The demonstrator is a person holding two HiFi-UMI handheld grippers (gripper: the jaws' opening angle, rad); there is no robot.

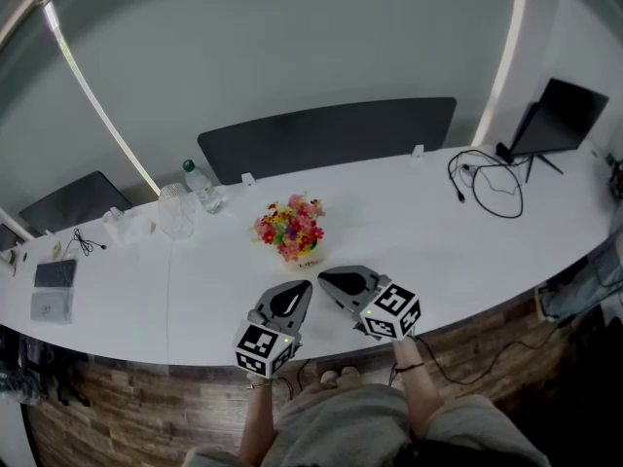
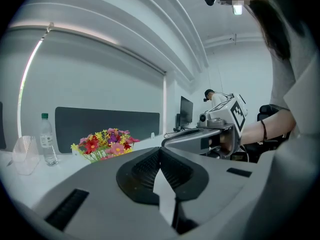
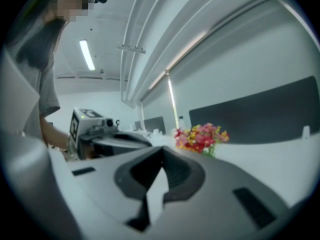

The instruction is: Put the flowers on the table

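A small bunch of red, pink and yellow flowers [image 1: 290,228] stands on the white table [image 1: 438,251], just beyond both grippers. It also shows as flowers [image 2: 104,142] in the left gripper view and flowers [image 3: 201,137] in the right gripper view. My left gripper [image 1: 301,287] sits near the table's front edge, jaws shut with nothing between them. My right gripper [image 1: 324,279] lies beside it, tips pointing toward the left one, also shut and empty. Neither touches the flowers.
A water bottle [image 1: 202,186] and a clear plastic cup [image 1: 175,209] stand left of the flowers. A phone [image 1: 55,273] and cables lie at far left. A monitor [image 1: 559,117] with a black cable [image 1: 484,181] stands at far right. Dark chairs [image 1: 326,135] sit behind the table.
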